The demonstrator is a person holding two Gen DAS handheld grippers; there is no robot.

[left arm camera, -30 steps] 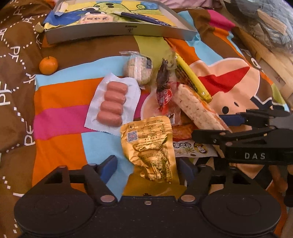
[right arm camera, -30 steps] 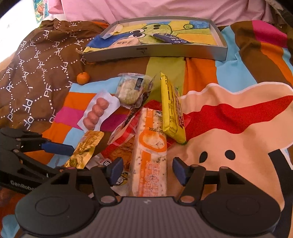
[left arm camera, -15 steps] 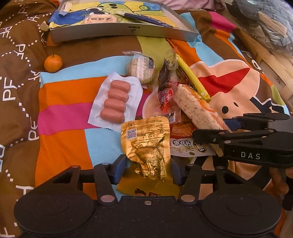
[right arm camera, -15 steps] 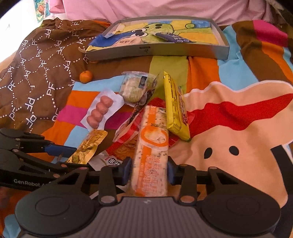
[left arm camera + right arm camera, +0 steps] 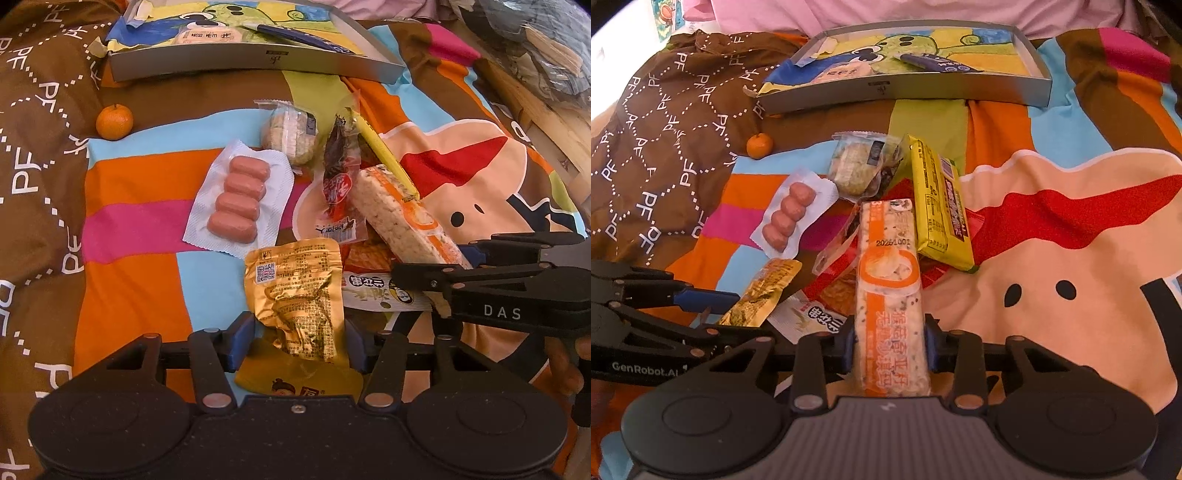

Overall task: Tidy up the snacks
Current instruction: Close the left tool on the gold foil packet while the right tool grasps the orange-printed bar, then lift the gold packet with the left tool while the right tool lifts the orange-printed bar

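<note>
Left gripper and right gripper, fingers closed in, both low, side by side.

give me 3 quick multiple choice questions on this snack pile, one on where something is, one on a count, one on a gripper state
1. Where is the small orange fruit?
A. in the tray
B. on the brown part of the bedspread, left of the snacks
C. between the right gripper's fingers

2. How many sausages are in the sausage pack?
A. two
B. four
C. six

3. What is the right gripper doing?
A. open over the tray
B. shut on the orange-and-white rice bar
C. shut on the yellow bar

Key: 1 B, it lies alone on brown fabric; 2 B, four links show; 3 B, both pads press the bar's sides.
</note>
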